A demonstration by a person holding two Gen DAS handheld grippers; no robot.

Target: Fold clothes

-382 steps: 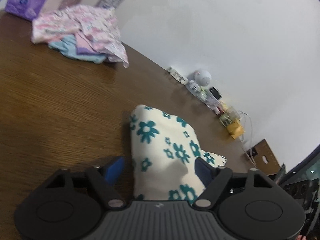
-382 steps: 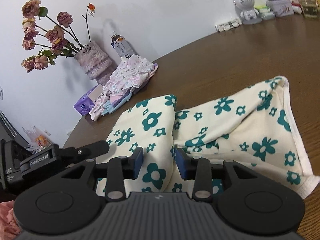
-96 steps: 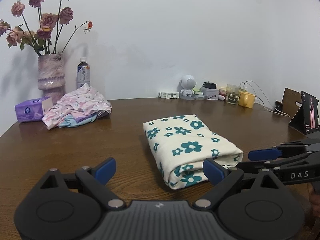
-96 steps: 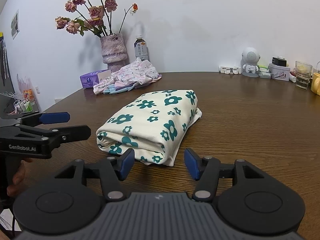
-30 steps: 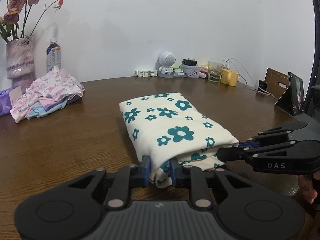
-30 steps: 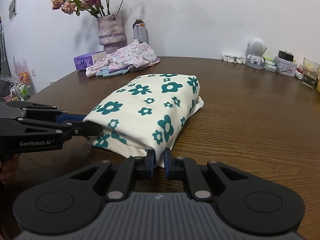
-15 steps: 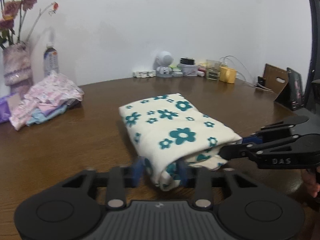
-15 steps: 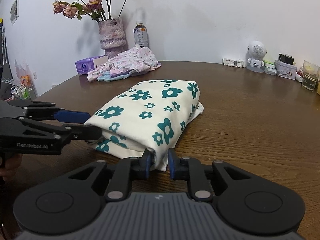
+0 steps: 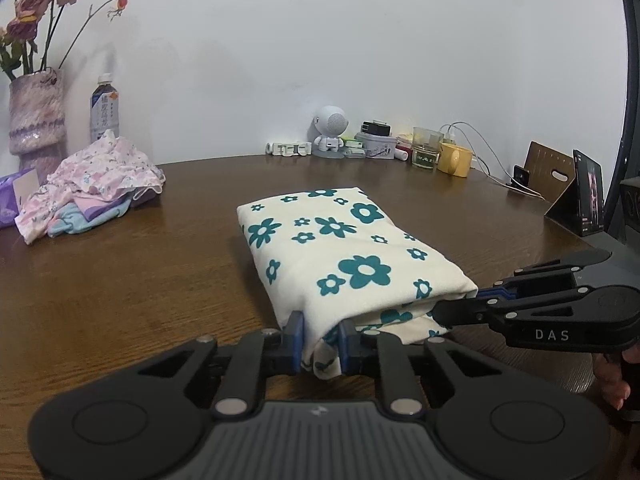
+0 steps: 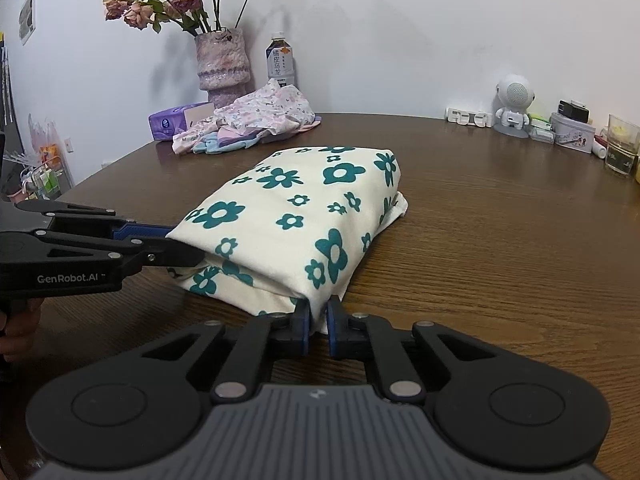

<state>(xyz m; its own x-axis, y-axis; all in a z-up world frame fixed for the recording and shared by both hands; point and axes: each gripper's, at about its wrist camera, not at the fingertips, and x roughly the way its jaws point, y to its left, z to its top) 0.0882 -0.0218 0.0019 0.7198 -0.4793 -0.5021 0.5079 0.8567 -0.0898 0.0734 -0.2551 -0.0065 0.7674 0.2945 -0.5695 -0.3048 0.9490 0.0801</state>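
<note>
Two grippers pinch the near end of the folded floral cloth (image 9: 340, 252) lying mid-table — the left gripper (image 9: 320, 338) clamped on one corner, the right gripper (image 10: 318, 322) clamped on the other. Farther back on the wooden table (image 10: 500, 240) sits a heap of pastel clothes (image 10: 256, 124), beside a vase of roses (image 10: 222, 64).

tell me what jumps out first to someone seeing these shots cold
A folded cream cloth with teal flowers lies mid-table, and the left gripper and right gripper each pinch a near corner. Behind it sit a heap of pastel clothes and a vase of dried roses.
</note>
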